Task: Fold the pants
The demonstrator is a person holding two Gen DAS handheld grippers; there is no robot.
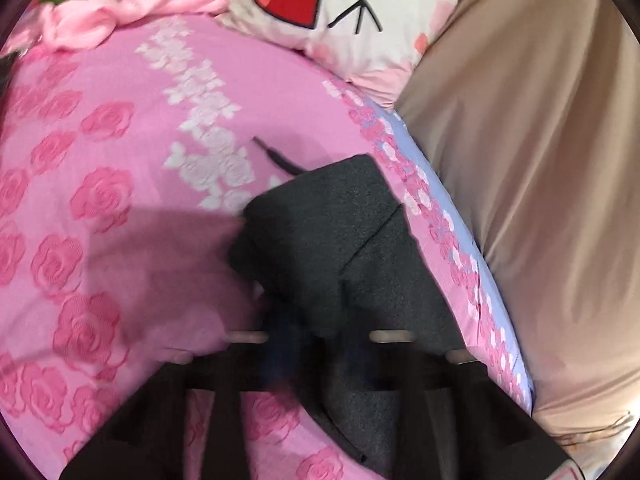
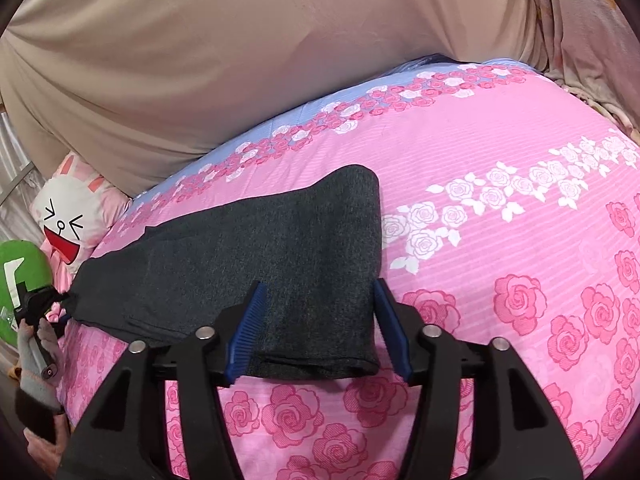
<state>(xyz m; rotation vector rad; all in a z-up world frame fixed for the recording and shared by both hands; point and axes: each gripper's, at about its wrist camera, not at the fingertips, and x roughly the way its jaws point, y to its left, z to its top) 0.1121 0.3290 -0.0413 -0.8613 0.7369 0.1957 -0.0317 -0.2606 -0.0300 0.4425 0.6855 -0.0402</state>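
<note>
Dark grey pants [image 2: 256,264] lie folded lengthwise on a pink rose-print bedspread [image 2: 500,208]. My right gripper [image 2: 318,292] is open, its blue-padded fingers [image 2: 250,320] straddling the near end of the pants just above the cloth. In the left wrist view the pants [image 1: 340,248] are lifted and bunched, with a drawstring [image 1: 276,158] trailing out. My left gripper [image 1: 316,332] is blurred and appears shut on the pants' waist end. It also shows at the far left of the right wrist view [image 2: 44,300], held by a gloved hand.
A beige curtain [image 2: 200,60] hangs along the far side of the bed. A white cartoon rabbit pillow [image 1: 352,12] and bunched pink fabric [image 1: 100,20] lie at the head. A green object [image 2: 20,272] sits at the left edge.
</note>
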